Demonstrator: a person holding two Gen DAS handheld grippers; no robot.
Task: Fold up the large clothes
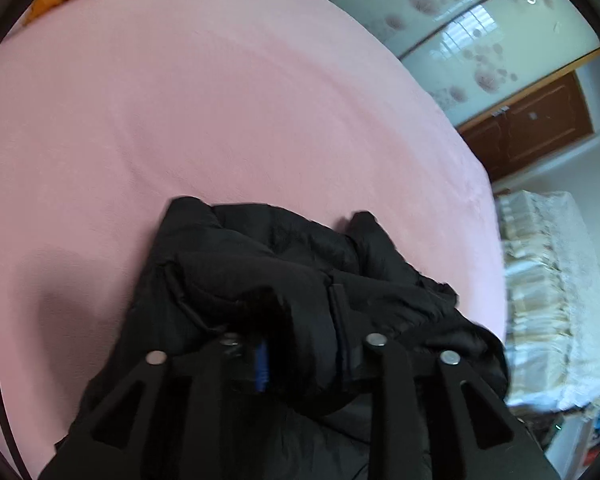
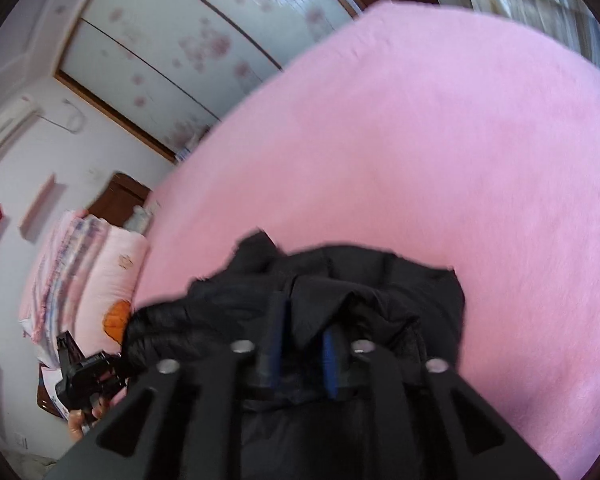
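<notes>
A wide bed (image 1: pixel 228 112) under a pink sheet fills both views, bare apart from one garment. That garment, a black puffy jacket (image 1: pixel 284 272), lies bunched at the bed's near edge, directly under both tools, its folds rising over their fingers. Sliding wardrobe doors (image 1: pixel 452 36) with a pale flower print stand beyond the bed, and folded pink bedding (image 2: pixel 92 272) is stacked by the wall. The right gripper (image 2: pixel 303 354) has its jaws parted, with a fold of jacket between the blue pads; whether they press it is unclear. The left gripper (image 1: pixel 300 360) is buried in cloth, only one blue pad visible, so its jaws' state cannot be told.
</notes>
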